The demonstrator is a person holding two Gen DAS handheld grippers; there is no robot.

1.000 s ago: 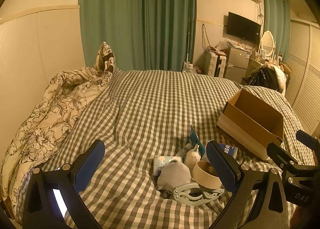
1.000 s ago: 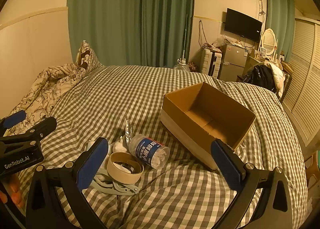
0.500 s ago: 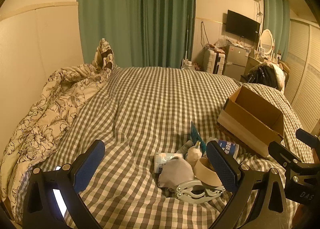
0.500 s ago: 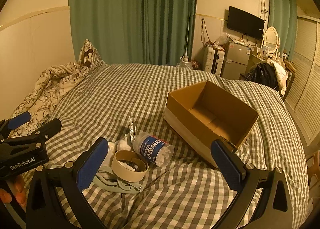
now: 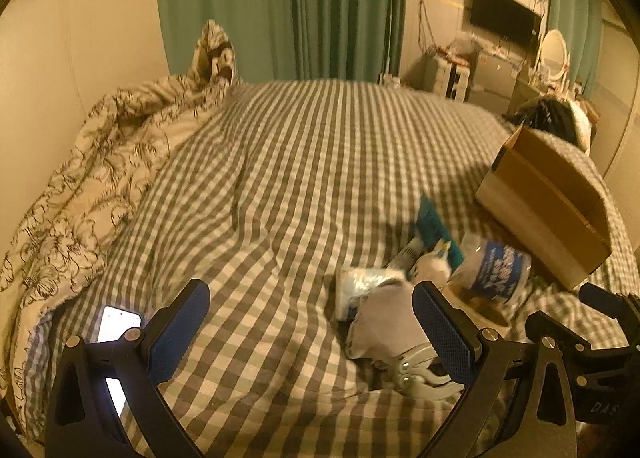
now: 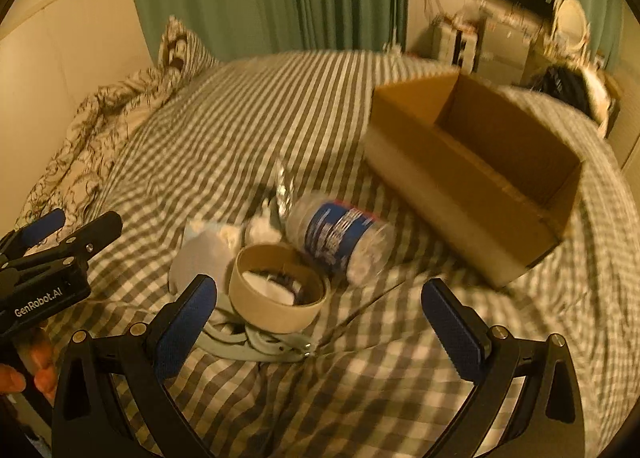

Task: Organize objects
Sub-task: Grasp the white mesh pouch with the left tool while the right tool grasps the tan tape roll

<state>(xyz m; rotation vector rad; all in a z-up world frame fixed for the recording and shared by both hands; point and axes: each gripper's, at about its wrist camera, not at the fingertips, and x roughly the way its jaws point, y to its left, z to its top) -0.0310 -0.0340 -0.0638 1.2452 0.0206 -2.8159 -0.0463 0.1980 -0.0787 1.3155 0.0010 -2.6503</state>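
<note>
A pile of small objects lies on the checked bed. It holds a clear bottle with a blue label (image 6: 340, 238) (image 5: 496, 268), a cardboard tape ring (image 6: 278, 292), a grey plastic clamp (image 6: 256, 342) (image 5: 420, 372), a grey cloth (image 5: 384, 314) and a teal packet (image 5: 434, 230). An open, empty cardboard box (image 6: 476, 174) (image 5: 548, 206) stands to the right of the pile. My left gripper (image 5: 310, 332) is open and empty, just left of the pile. My right gripper (image 6: 318, 324) is open and empty, low over the tape ring and clamp.
A floral duvet (image 5: 92, 186) is bunched along the bed's left side by the wall. A lit phone (image 5: 116, 338) lies on the bed under my left gripper. A dresser, TV and mirror stand past the bed's far right corner.
Both grippers have moved forward and down toward the pile, which now looks larger and nearer. Both stay open. Nothing on the bed has moved.
</note>
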